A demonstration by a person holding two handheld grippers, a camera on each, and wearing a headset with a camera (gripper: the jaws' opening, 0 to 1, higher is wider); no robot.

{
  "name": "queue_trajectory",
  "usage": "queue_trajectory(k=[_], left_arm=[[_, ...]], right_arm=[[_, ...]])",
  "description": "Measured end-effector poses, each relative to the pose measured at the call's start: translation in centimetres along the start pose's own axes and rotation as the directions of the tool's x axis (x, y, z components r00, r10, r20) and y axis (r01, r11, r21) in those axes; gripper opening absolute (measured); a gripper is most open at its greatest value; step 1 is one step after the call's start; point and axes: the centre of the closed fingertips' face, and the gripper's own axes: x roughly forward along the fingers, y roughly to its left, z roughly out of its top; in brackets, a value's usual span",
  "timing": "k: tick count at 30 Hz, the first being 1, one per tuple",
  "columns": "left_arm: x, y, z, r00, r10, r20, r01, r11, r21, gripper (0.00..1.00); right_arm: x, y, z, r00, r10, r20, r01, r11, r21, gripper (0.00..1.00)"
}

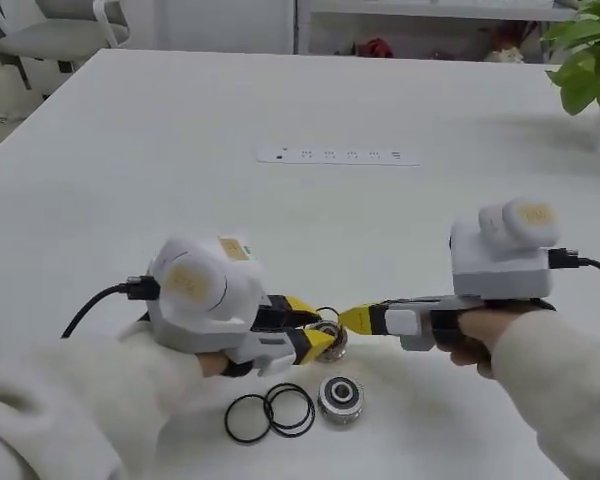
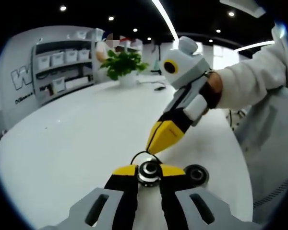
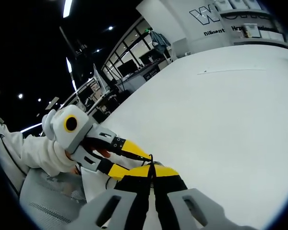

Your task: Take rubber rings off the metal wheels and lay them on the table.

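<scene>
A white power strip (image 1: 338,155) is lying flat toward the far edge of the bench (image 1: 160,140). A leafy green plant (image 1: 590,60) is standing at the far right corner. A pale chair (image 1: 60,30) is sitting beyond the far left corner, and a red object (image 1: 377,47) is resting on a low shelf (image 1: 430,10) behind.

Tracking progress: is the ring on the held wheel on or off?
Partly off: the ring loops away from the wheel, pinched by the right gripper.

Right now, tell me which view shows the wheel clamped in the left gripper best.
The left gripper view: the wheel sits unobstructed, clamped between the yellow jaws. The head view catches just part of it behind the jaws. In the right gripper view, that gripper's own jaws appear to hide it.
</scene>
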Motion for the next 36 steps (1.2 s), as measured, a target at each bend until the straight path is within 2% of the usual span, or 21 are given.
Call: queue_trajectory(k=[7,15,17,21,31,36], left_arm=[[-1.1,0.3,0.9,0.9998,0.001,0.018,-0.001,1.0,-0.018,0.31],[-2.3,-0.2,2.8,0.9992,-0.008,0.04,0.007,1.0,0.025,0.42],[-2.6,-0.5,2.9,0.9994,-0.021,0.027,0.02,0.999,0.037,0.42],[-3.4,-0.3,3.4,0.9994,-0.02,0.03,0.018,0.998,0.053,0.46],[-6.3,0.2,6.0,0.9943,0.014,0.105,-0.019,0.999,0.046,0.59],[-8.3,0.1,8.0,0.986,0.025,0.165,-0.031,0.999,0.035,0.65]], right_arm=[[-0.6,0.5,0.9,0.9995,-0.004,0.031,0.004,1.0,0.001,0.0],[-1.6,1.4,2.6,0.9966,0.0,0.083,0.001,1.0,-0.013,0.0],[-1.9,1.6,3.0,0.9954,0.001,0.095,0.001,1.0,-0.017,0.0],[-2.5,2.0,3.9,0.9925,0.005,0.122,-0.002,1.0,-0.024,0.0],[-3.4,2.9,5.3,0.9874,0.018,0.157,-0.01,0.999,-0.049,0.0],[-3.7,3.7,6.1,0.9833,0.04,0.178,-0.03,0.998,-0.059,0.0]])
